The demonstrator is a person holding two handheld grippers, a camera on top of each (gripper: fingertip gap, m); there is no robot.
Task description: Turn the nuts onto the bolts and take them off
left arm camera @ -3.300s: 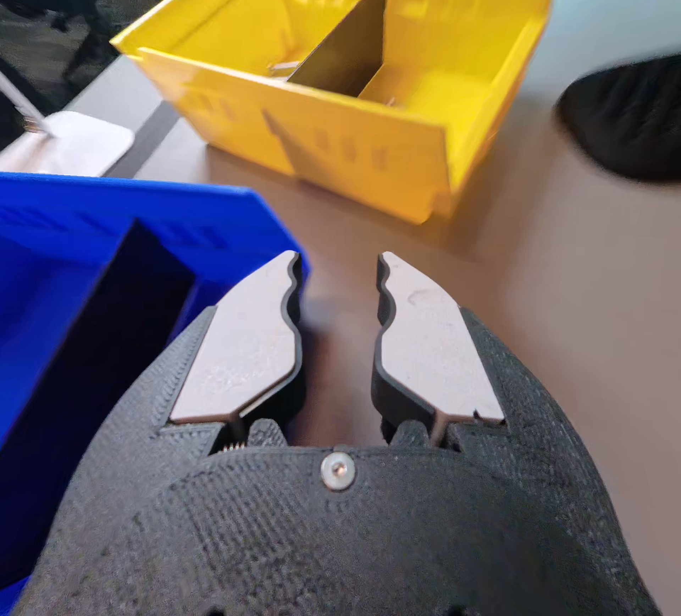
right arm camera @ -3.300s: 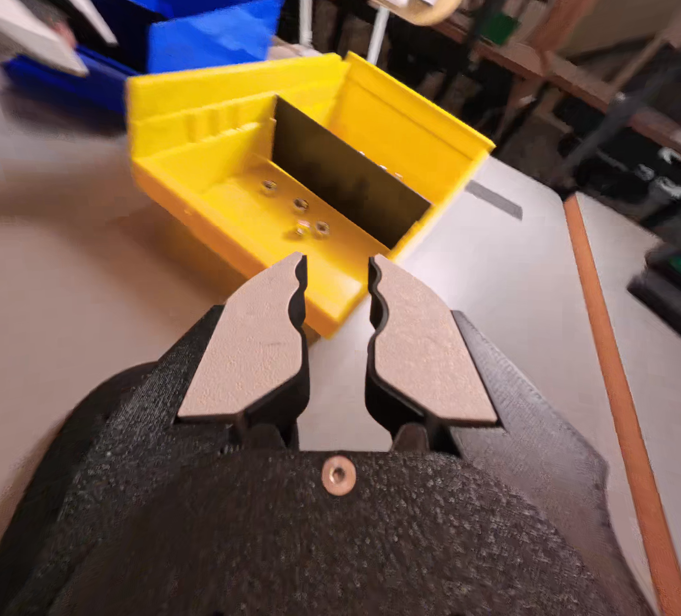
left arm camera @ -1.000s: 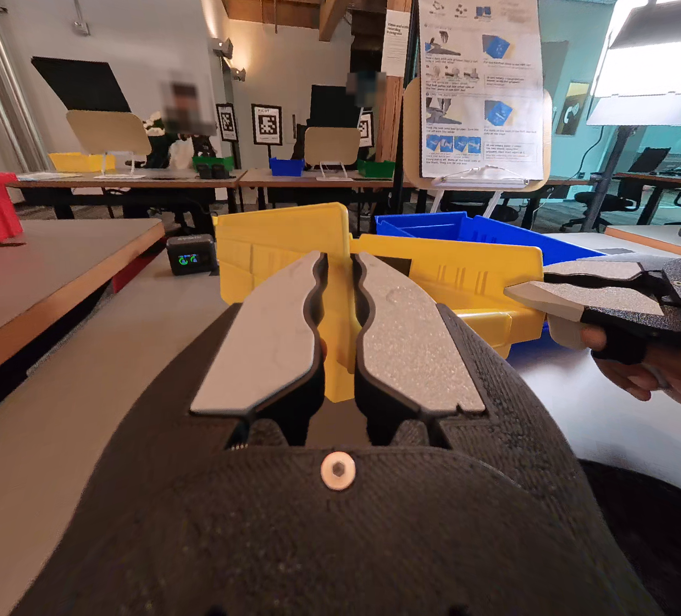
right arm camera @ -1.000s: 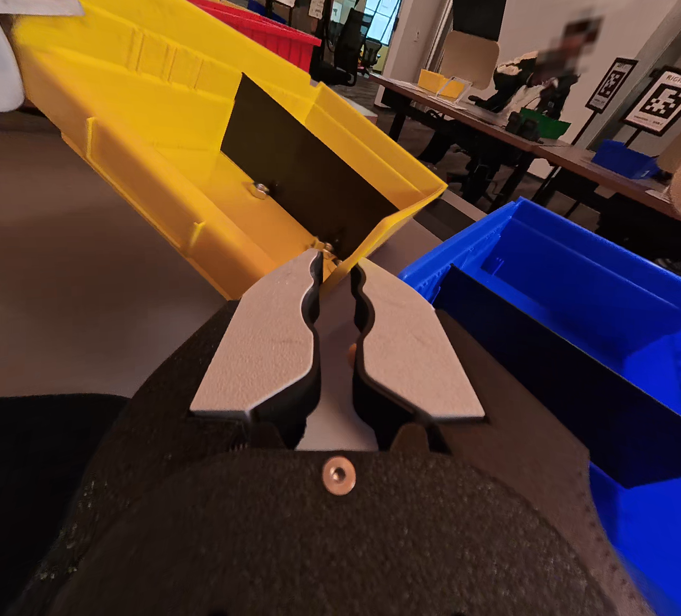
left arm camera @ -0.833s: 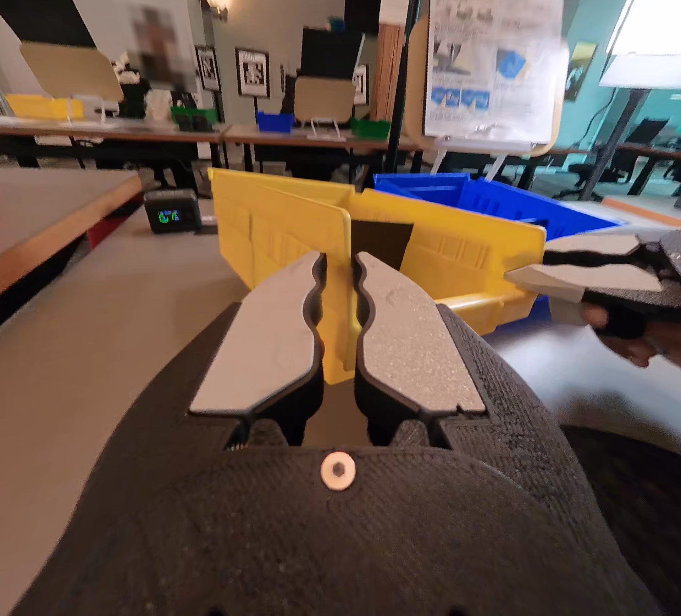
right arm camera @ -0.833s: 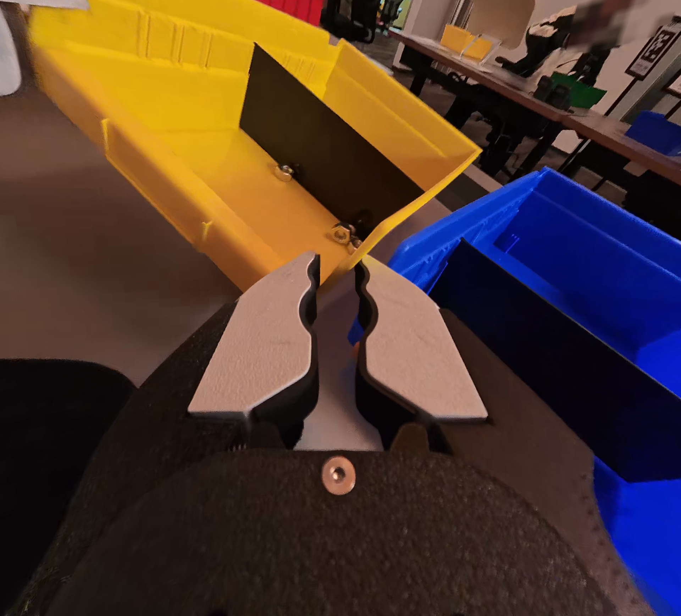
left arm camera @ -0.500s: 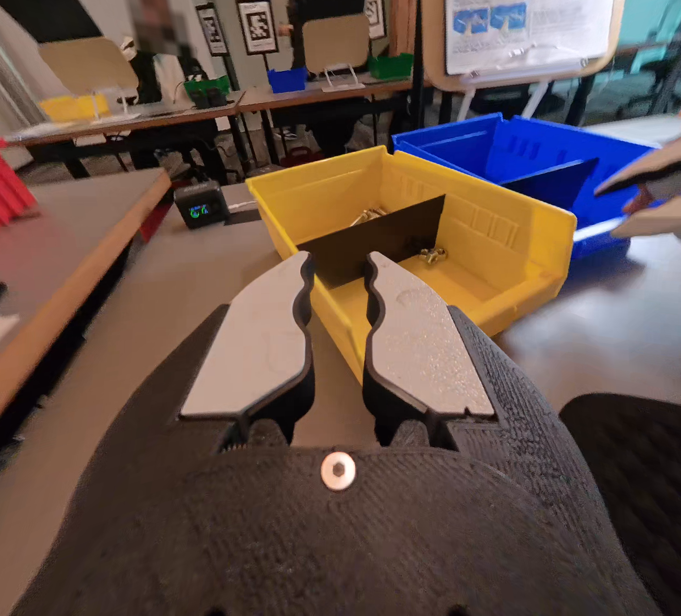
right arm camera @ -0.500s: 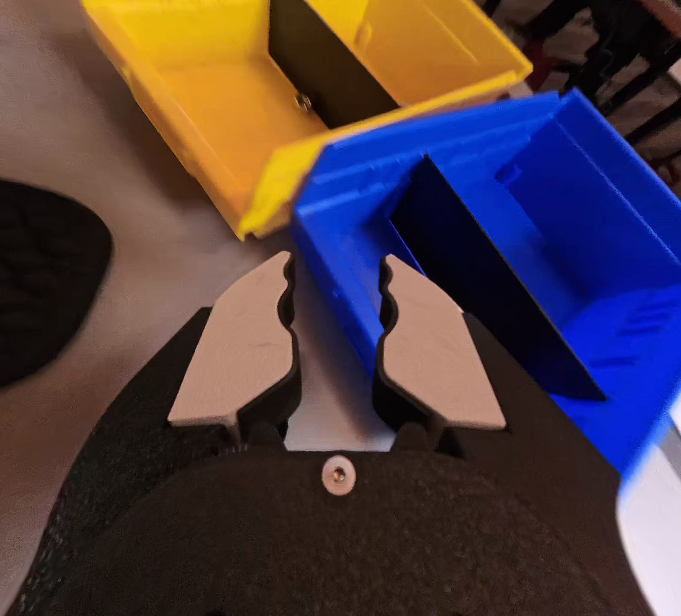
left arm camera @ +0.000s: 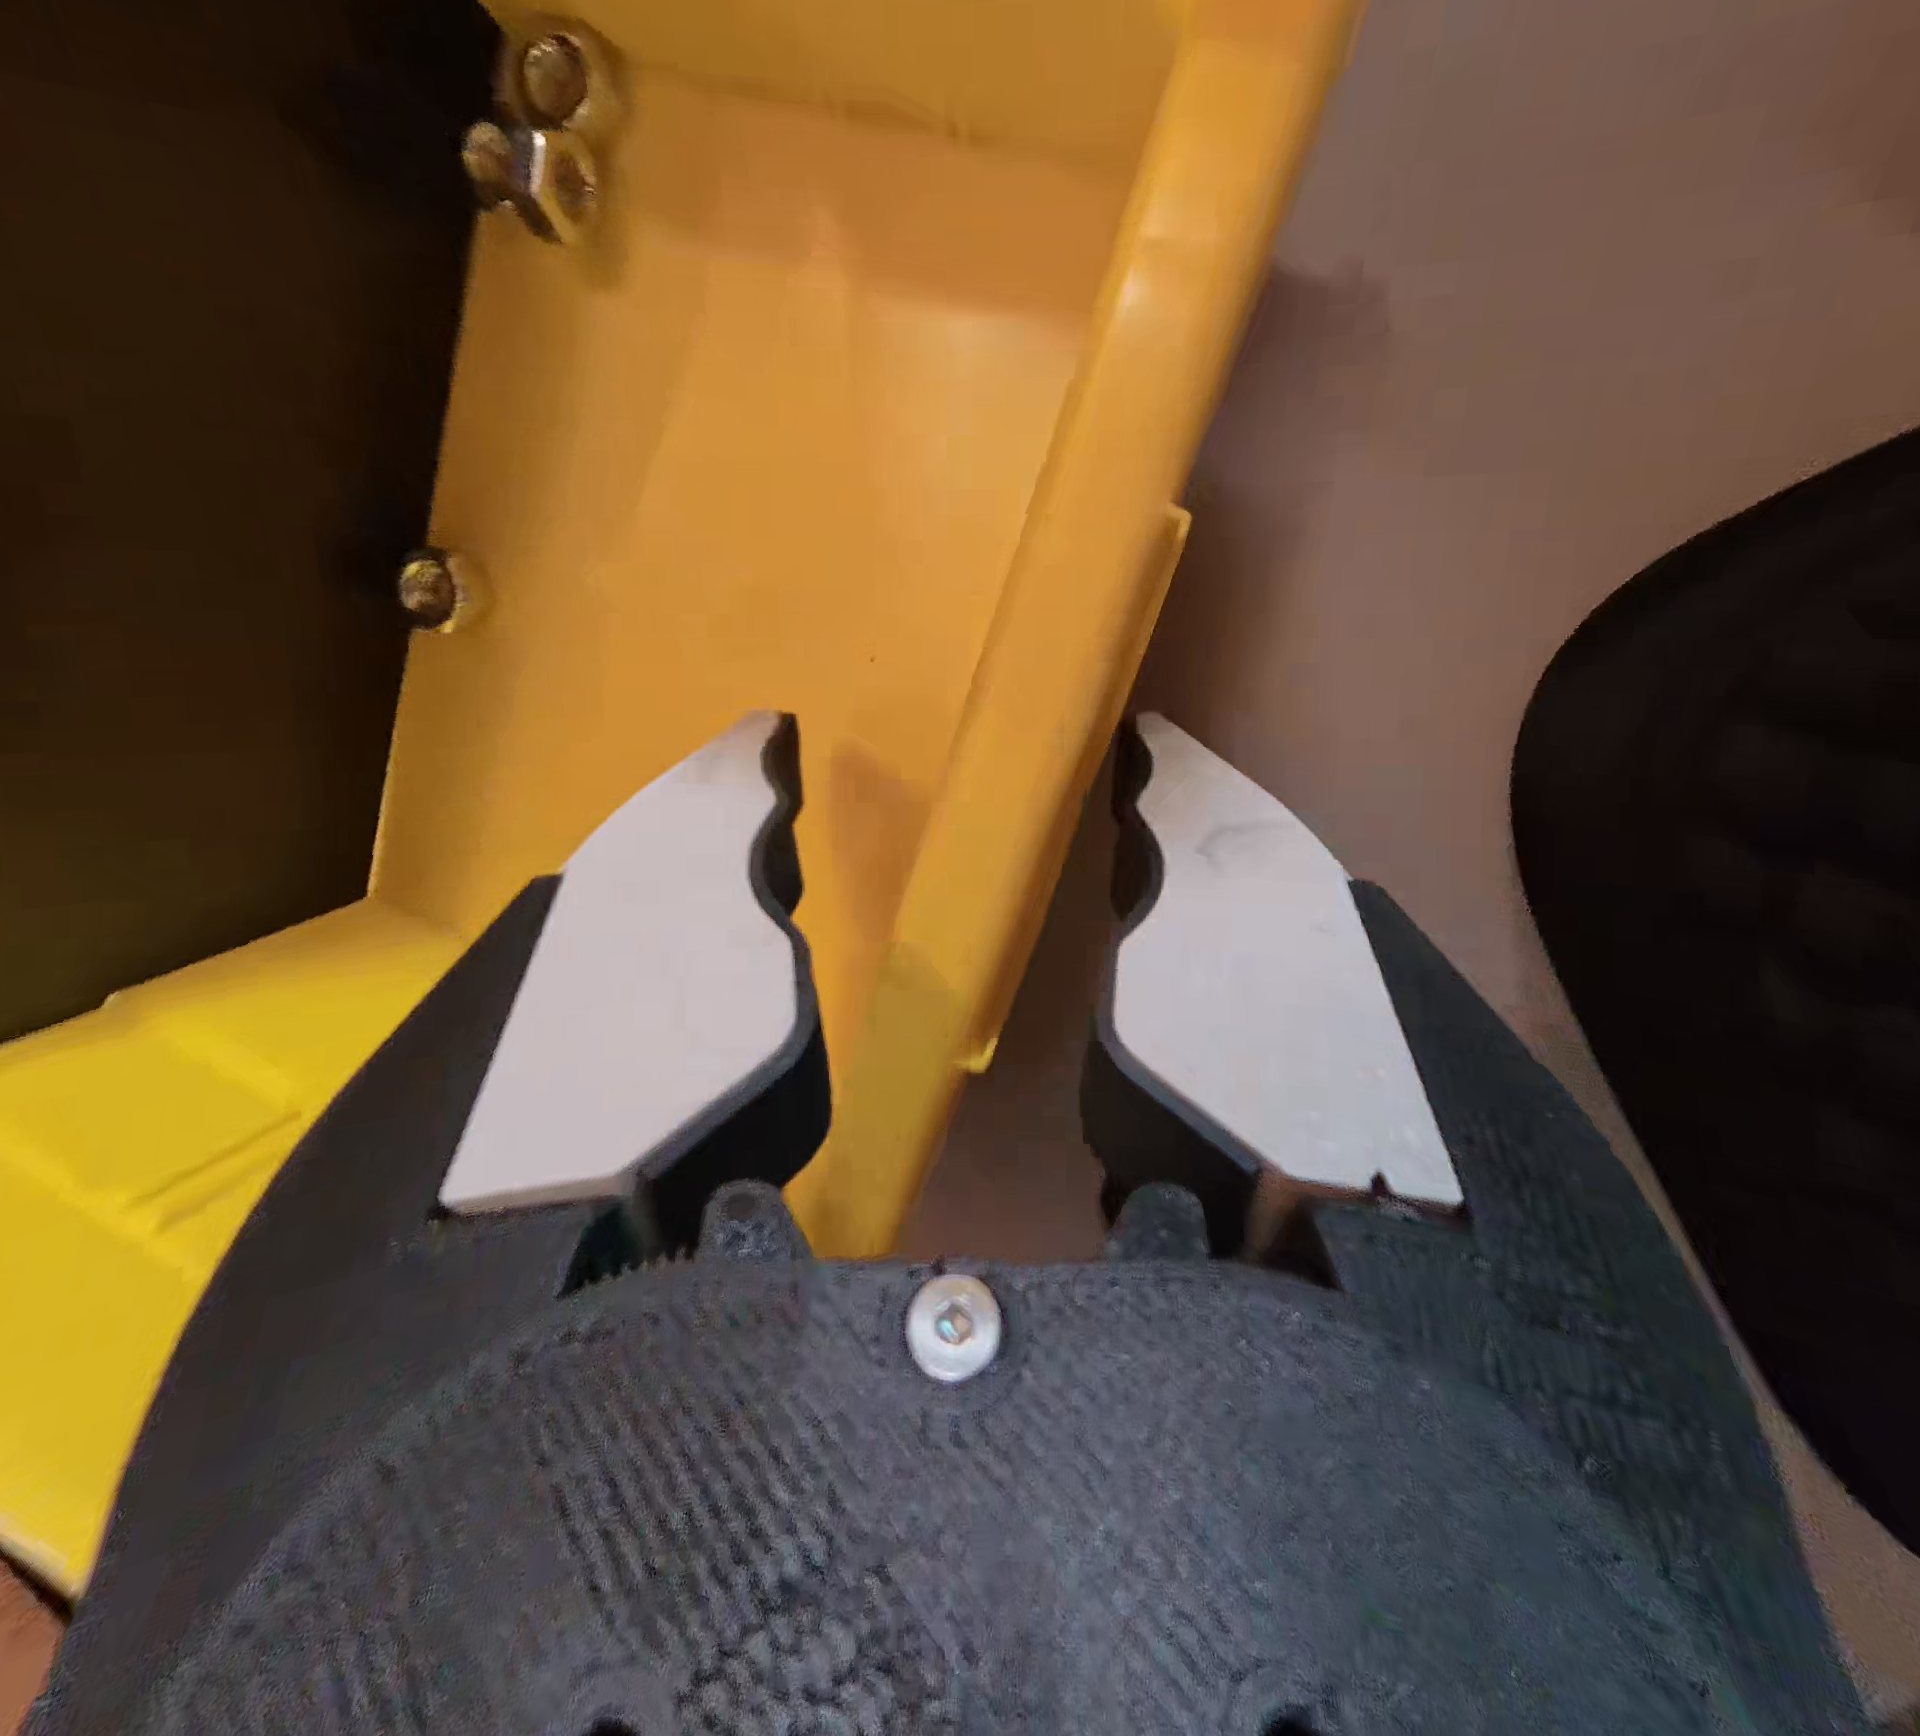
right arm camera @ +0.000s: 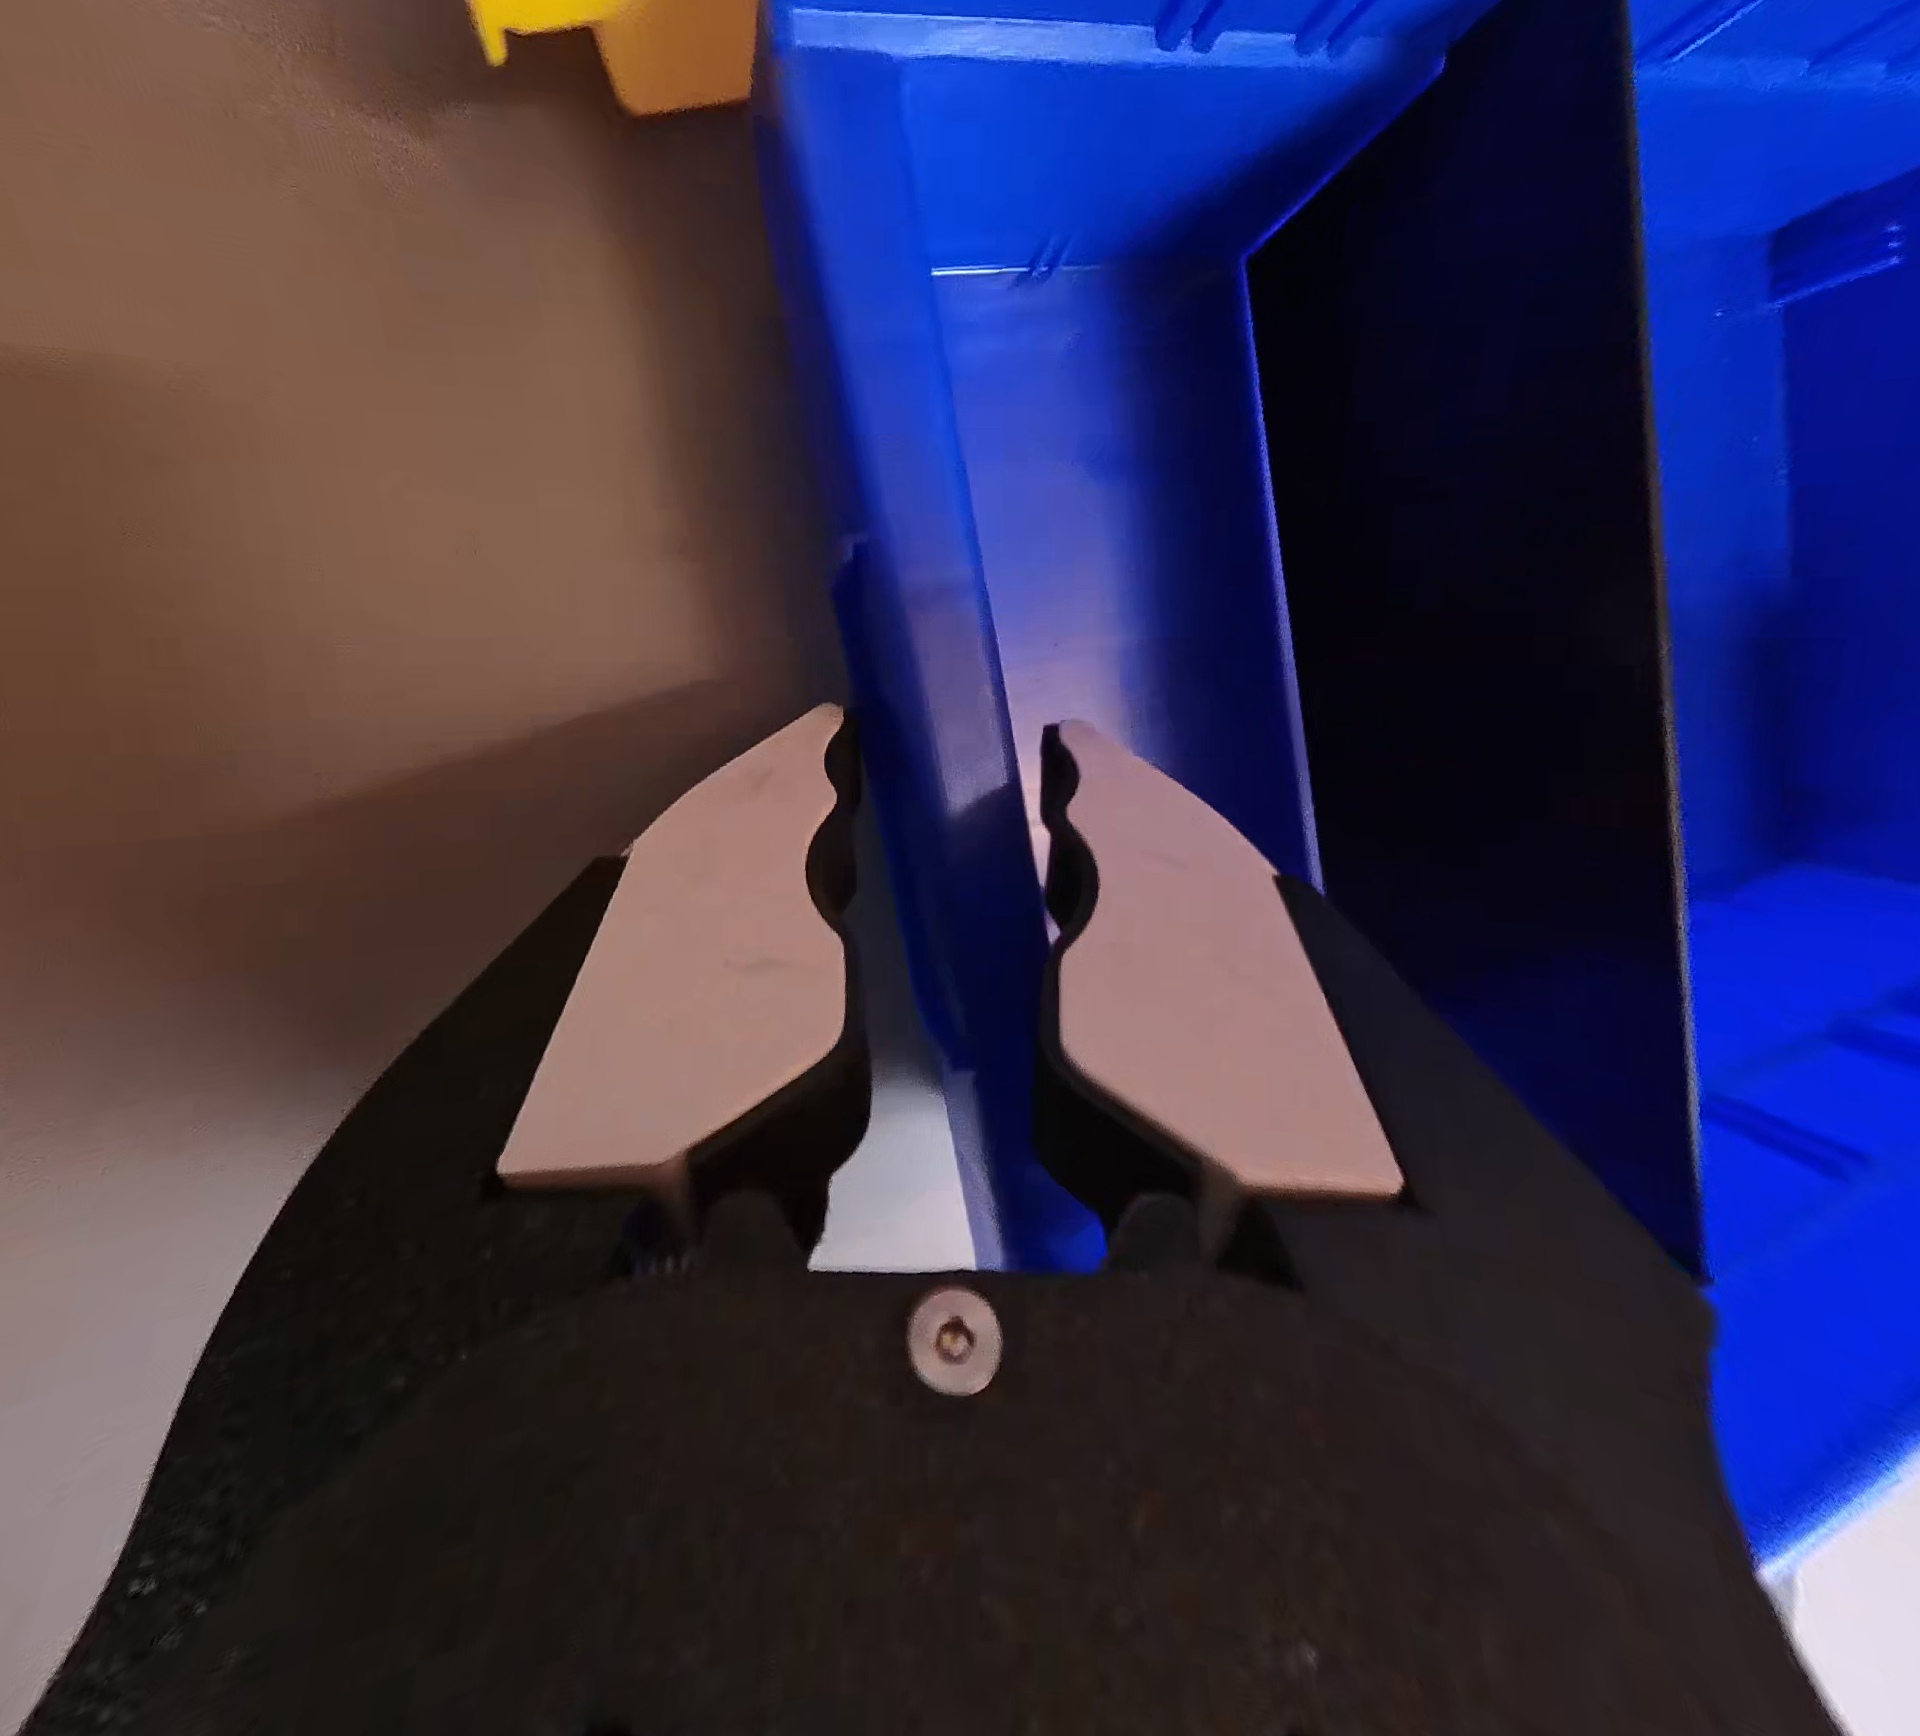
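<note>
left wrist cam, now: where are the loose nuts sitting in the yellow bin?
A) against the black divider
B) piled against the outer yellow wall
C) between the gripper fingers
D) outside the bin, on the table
A: the nuts lie on the floor of the yellow bin right beside the black divider, one more lower down along it, while the left gripper stands open astride the bin's outer wall, holding nothing.

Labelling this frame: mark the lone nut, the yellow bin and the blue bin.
lone nut (left arm camera: 434, 590), left wrist view, its top face.
yellow bin (left arm camera: 1049, 751), left wrist view, its side rim.
blue bin (right arm camera: 935, 751), right wrist view, its near wall.
</note>
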